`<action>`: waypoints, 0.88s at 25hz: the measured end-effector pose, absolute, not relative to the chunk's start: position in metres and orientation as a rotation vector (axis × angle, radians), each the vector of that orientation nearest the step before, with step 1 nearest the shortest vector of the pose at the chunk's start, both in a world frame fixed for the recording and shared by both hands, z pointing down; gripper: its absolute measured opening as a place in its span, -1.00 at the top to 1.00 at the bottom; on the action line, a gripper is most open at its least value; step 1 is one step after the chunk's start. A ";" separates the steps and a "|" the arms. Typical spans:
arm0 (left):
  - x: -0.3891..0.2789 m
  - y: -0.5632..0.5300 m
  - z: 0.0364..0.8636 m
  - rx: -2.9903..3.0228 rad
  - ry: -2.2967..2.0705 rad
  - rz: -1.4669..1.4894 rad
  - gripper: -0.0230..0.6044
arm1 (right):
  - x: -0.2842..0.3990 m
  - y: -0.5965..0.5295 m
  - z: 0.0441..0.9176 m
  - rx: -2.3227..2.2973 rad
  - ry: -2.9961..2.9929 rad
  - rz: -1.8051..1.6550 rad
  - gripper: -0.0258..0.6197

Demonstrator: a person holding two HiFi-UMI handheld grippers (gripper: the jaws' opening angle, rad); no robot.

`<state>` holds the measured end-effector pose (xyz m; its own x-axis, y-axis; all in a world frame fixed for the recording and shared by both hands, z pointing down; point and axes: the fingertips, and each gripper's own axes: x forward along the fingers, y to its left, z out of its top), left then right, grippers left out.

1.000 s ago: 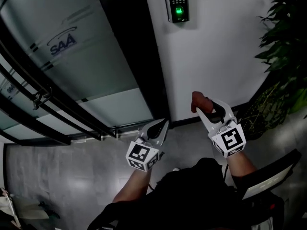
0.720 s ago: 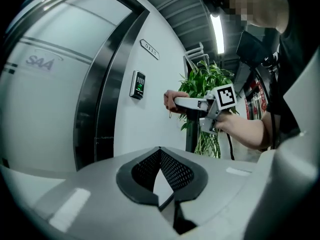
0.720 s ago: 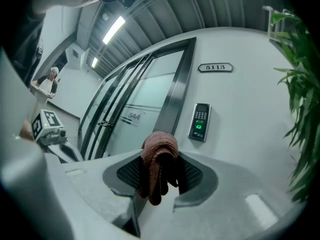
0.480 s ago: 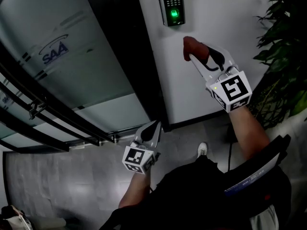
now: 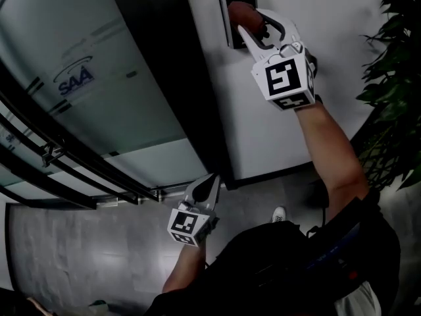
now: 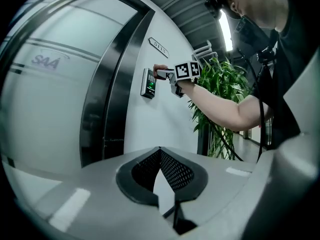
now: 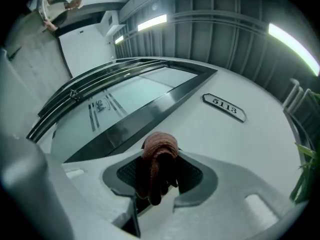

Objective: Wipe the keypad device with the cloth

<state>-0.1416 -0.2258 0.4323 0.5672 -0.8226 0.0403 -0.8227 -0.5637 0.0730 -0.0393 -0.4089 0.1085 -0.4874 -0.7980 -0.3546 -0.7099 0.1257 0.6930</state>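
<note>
Up from waist level: presses the cloth [image 5: 242, 12], pinched in the right gripper [image 5: 242, 24], onto the keypad device [image 5: 223, 12]. Needs light, even strokes over the keys. Holds left gripper [image 5: 212, 180] low, pressed together, empty.

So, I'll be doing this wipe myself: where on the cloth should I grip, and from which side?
Probably across the bunched middle of the cloth, as the right gripper has it: jaws shut on the folds, a rounded wad sticking out past the tips. Come from behind the wad, so that soft end faces the keypad device on the wall.
</note>
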 end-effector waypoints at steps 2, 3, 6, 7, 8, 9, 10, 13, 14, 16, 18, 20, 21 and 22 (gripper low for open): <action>-0.148 -0.231 0.432 2.690 -1.449 0.006 0.87 | -0.048 -0.423 0.100 1.535 -2.264 -1.311 0.47; -0.150 -0.234 0.432 2.685 -1.458 0.007 0.87 | -0.051 -0.428 0.096 1.541 -2.252 -1.318 0.47; -0.154 -0.238 0.432 2.672 -1.479 0.006 0.87 | -0.055 -0.440 0.089 1.563 -2.215 -1.329 0.47; -0.155 -0.239 0.432 2.667 -1.483 0.007 0.87 | -0.056 -0.443 0.089 1.566 -2.212 -1.327 0.47; -0.155 -0.239 0.431 2.662 -1.484 0.009 0.87 | -0.057 -0.445 0.089 1.566 -2.208 -1.326 0.47; -0.156 -0.240 0.431 2.659 -1.486 0.010 0.87 | -0.057 -0.448 0.090 1.564 -2.197 -1.330 0.47; -0.157 -0.241 0.432 2.656 -1.491 0.011 0.87 | -0.057 -0.451 0.091 1.561 -2.178 -1.341 0.47; -0.161 -0.244 0.436 2.647 -1.509 0.014 0.87 | -0.052 -0.456 0.093 1.549 -2.098 -1.395 0.47; -0.162 -0.245 0.437 2.644 -1.512 0.016 0.87 | -0.050 -0.457 0.094 1.546 -2.082 -1.405 0.47; -0.162 -0.247 0.438 2.642 -1.511 0.016 0.87 | -0.044 -0.458 0.095 1.547 -2.069 -1.407 0.47; -0.159 -0.249 0.437 2.648 -1.500 0.012 0.87 | -0.038 -0.460 0.095 1.554 -2.055 -1.404 0.47; -0.155 -0.250 0.436 2.658 -1.484 0.008 0.87 | -0.034 -0.461 0.095 1.551 -2.052 -1.401 0.47; -0.154 -0.251 0.436 2.661 -1.477 0.007 0.87 | -0.033 -0.461 0.095 1.547 -2.051 -1.400 0.47; -0.152 -0.251 0.436 2.664 -1.471 0.007 0.87 | -0.032 -0.461 0.096 1.541 -2.049 -1.401 0.47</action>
